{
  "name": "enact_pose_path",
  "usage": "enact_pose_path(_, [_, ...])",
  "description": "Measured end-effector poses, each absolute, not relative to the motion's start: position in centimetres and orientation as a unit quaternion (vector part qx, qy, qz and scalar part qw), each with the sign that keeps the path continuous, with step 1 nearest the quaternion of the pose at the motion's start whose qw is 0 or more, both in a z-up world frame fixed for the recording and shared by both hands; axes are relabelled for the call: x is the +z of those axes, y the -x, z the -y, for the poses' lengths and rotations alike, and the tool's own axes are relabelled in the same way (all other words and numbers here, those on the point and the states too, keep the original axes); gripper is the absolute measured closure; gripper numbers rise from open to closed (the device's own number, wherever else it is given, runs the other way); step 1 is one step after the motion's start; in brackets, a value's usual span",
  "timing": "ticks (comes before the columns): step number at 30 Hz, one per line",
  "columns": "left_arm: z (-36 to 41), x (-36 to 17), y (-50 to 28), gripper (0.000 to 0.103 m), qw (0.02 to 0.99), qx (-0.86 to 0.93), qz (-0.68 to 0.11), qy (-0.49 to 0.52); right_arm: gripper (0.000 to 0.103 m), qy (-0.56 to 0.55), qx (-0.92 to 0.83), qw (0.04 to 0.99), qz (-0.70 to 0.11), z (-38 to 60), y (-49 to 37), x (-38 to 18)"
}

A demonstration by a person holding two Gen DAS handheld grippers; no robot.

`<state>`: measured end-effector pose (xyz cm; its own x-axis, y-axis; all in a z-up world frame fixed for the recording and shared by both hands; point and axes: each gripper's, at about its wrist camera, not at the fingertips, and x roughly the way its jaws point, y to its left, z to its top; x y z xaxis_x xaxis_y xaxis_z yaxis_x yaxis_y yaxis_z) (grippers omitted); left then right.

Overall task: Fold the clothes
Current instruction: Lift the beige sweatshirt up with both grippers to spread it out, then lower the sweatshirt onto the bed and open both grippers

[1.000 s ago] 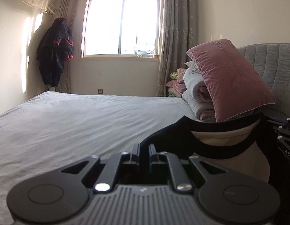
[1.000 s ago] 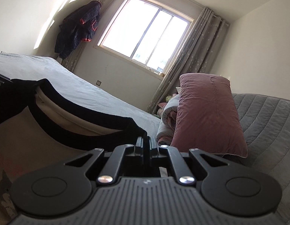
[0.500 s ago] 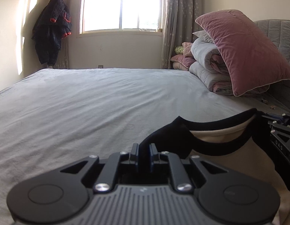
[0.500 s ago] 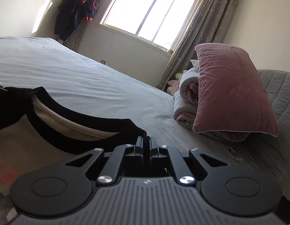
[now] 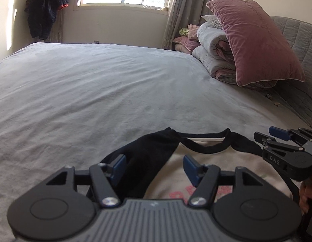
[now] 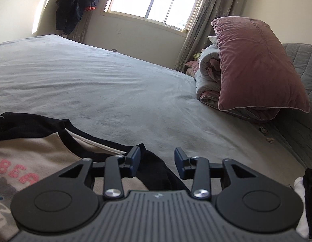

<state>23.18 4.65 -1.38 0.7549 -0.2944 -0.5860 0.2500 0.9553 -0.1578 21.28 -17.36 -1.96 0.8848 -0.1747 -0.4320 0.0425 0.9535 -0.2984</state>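
Left wrist view, near to far: my left claw point(image 5: 154, 166) at bottom centre is opening, jaws fairly wide, the black shoulder of the sweatshirt point(image 5: 206, 161) lying slack between the pads, no longer pinched. My right claw point(image 6: 157, 162), low in its own view, is opening too, narrower, over the other black shoulder. The cream sweatshirt lies print-up on the bed point(image 5: 95, 92); I judge it merely laid out, with every fold left. Beyond, upper right, leans a pink pillow point(image 5: 254, 40).
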Motion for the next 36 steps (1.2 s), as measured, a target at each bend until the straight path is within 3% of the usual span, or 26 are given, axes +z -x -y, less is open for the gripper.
enact_pose_path(7, [-6.1, -0.2, -19.2, 0.033, 0.925, -0.145, -0.344, 0.074, 0.058, 0.120, -0.025, 0.959, -0.256, 16.9, -16.9, -0.8])
enact_pose_path(11, [-7.1, -0.6, -16.4, 0.031, 0.913, -0.147, -0.371, 0.083, 0.048, 0.118, -0.003, 0.955, -0.270, 16.3, -13.7, -0.8])
enact_pose_path(21, [-9.0, -3.1, -9.3, 0.031, 0.882, -0.155, -0.430, 0.115, 0.046, 0.092, 0.066, 0.941, -0.318, 14.1, -6.4, -1.4])
enact_pose_path(27, [-8.2, -4.6, -6.8, 0.031, 0.879, -0.167, -0.441, 0.069, 0.034, 0.065, 0.126, 0.935, -0.325, 12.1, -2.2, -2.1])
enact_pose_path(32, [-7.2, -4.9, -5.6, 0.032, 0.882, -0.189, -0.432, 0.001, 0.033, 0.131, 0.163, 0.919, -0.335, 9.8, -0.4, -4.1])
enact_pose_path(36, [-7.2, -5.0, -5.5, 0.042, 0.878, -0.201, -0.434, -0.026, 0.033, 0.180, 0.172, 0.914, -0.320, 9.0, 0.1, -4.9])
